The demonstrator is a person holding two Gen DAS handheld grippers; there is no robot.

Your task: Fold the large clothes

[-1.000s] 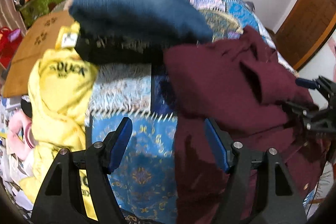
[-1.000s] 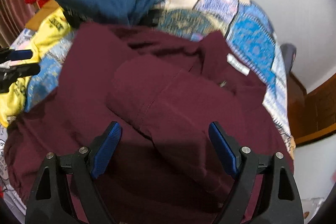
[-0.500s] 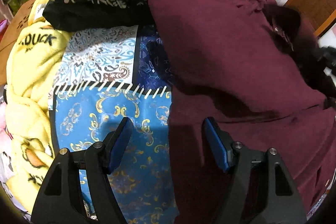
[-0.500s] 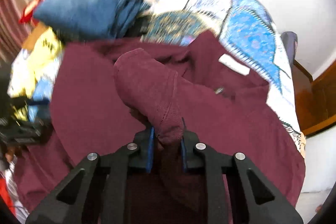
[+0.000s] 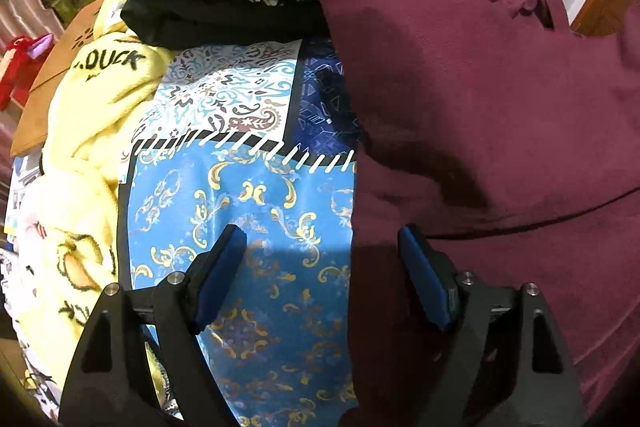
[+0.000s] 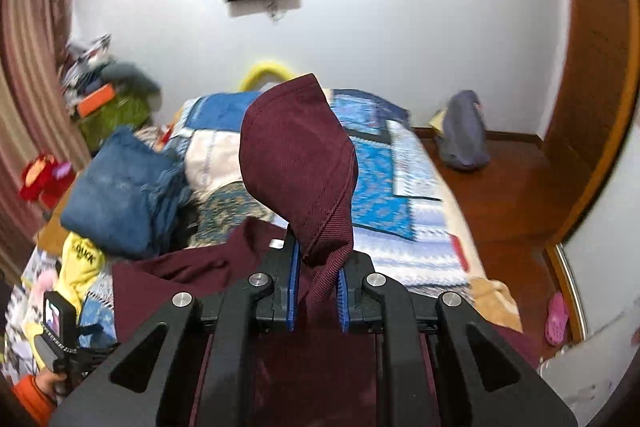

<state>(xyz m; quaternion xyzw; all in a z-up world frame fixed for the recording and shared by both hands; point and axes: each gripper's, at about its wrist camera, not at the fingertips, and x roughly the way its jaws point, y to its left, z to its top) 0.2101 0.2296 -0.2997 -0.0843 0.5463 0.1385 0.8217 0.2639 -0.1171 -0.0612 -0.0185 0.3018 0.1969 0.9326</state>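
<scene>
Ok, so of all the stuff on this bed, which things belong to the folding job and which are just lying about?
Part of the job:
- maroon shirt, a fold of it pinched in the right claw
- left claw, jaws opening over the shirt's edge, nothing between them

Lying about:
- folded blue jeans
- black patterned garment
- yellow duck garment
- patchwork bedspread

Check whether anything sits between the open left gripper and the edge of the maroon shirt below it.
Nothing visible does. The left gripper, its jaws opening, hangs straddling the maroon shirt's edge on the patchwork bedspread; the yellow garment lies off to one side.
</scene>
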